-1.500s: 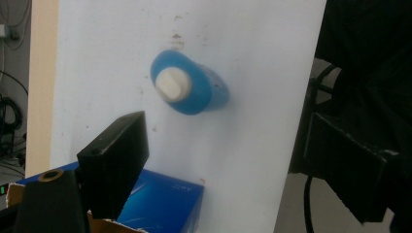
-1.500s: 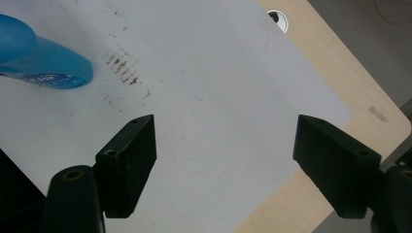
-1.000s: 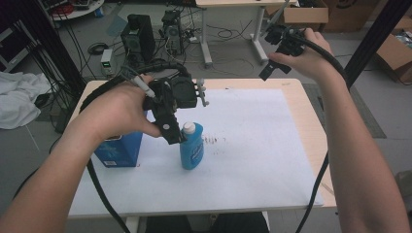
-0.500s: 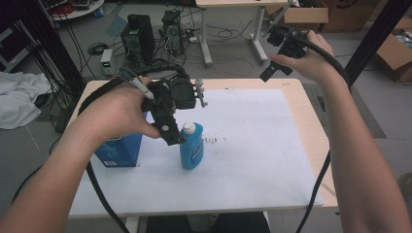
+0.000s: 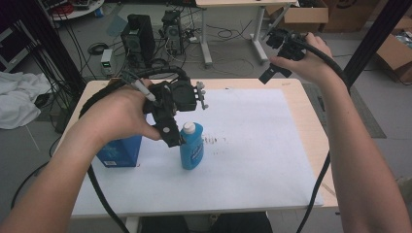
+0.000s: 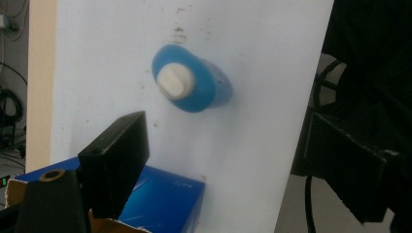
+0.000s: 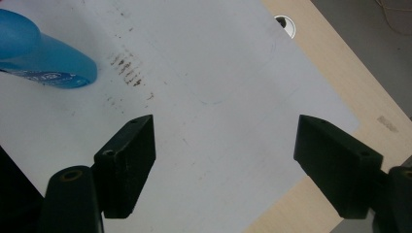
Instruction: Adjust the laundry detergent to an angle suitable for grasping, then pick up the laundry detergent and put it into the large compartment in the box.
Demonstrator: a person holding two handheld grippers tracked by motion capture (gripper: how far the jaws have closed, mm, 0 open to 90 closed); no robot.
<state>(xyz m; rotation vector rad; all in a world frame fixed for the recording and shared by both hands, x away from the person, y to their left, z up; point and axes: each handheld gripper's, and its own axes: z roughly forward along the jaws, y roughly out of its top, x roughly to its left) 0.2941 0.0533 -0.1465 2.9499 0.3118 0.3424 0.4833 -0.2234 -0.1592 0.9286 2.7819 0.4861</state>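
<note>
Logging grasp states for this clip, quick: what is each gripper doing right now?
Left gripper: open, empty, above the blue bottle.
Right gripper: open, empty, raised over the white mat.

Table: my wooden table [image 5: 311, 141], a white sheet [image 5: 257, 160] over most of its top.
Floor: grey [image 5: 233, 53], cables strewn past the table's far edge.
Beyond: computer towers [image 5: 138, 36], a second table's legs [image 5: 206, 34].
Right: cardboard boxes [image 5: 396, 48].
Left: white cloth [image 5: 17, 104].
</note>
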